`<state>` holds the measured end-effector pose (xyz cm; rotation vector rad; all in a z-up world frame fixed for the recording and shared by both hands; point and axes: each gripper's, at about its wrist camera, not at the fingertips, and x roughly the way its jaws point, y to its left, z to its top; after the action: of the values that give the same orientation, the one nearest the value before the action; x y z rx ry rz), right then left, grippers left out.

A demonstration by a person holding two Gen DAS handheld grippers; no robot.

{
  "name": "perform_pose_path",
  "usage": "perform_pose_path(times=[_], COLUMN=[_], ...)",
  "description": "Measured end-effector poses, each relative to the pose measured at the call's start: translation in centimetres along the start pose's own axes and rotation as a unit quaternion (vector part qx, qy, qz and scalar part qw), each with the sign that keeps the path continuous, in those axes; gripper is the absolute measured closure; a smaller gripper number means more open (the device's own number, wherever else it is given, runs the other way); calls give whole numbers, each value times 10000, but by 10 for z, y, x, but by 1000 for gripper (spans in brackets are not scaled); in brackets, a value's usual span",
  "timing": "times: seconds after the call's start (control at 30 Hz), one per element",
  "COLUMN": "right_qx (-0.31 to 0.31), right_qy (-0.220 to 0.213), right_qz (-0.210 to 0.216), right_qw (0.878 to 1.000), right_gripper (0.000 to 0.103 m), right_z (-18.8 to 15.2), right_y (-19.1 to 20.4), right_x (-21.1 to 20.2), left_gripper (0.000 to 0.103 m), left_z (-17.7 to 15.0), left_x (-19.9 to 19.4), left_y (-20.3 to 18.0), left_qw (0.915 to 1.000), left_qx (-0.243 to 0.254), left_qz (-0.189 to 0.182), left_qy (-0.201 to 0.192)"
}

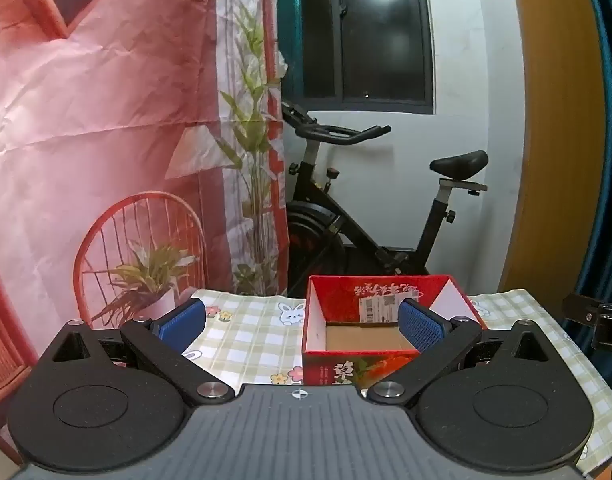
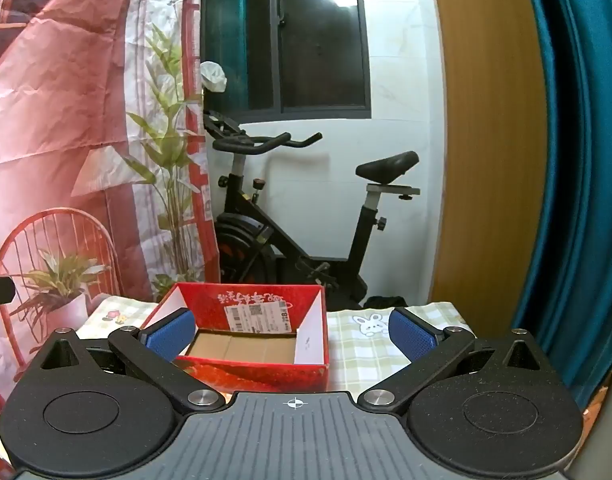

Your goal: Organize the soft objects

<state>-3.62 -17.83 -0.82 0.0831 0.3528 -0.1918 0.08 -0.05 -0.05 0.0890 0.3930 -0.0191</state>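
Note:
An open red cardboard box (image 1: 386,292) with a brown bottom stands on the checked tablecloth (image 1: 249,336); nothing shows inside it. My left gripper (image 1: 301,326) is open and empty, its blue pads (image 1: 183,322) apart, just in front of the box and to its left. In the right wrist view the same box (image 2: 261,304) sits ahead, left of centre. My right gripper (image 2: 291,336) is open and empty, held just before the box. No soft objects are in view.
An exercise bike (image 1: 346,216) stands behind the table against the white wall. A red printed backdrop (image 1: 85,120) hangs at the left. A blue curtain (image 2: 578,160) and a wooden panel (image 2: 490,140) are at the right. The right gripper's body (image 1: 602,320) shows at the left view's edge.

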Motion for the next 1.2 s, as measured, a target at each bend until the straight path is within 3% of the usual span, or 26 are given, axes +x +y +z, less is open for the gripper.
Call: perform_pose_path(times=[0.33,1.2], right_qx=[96,100], right_qy=[33,63], right_qz=[34,7], right_qw=[9999,9999], right_gripper=[0,0], right_z=[-1,-2], right_y=[0,0], right_x=[-1,1], left_gripper=[0,0], left_z=[-7,-3], left_x=[-1,1], left_y=[-1,0], left_qw=[9998,10000], left_qx=[85,6], left_qz=[43,-28], left_qy=[-163,-12])
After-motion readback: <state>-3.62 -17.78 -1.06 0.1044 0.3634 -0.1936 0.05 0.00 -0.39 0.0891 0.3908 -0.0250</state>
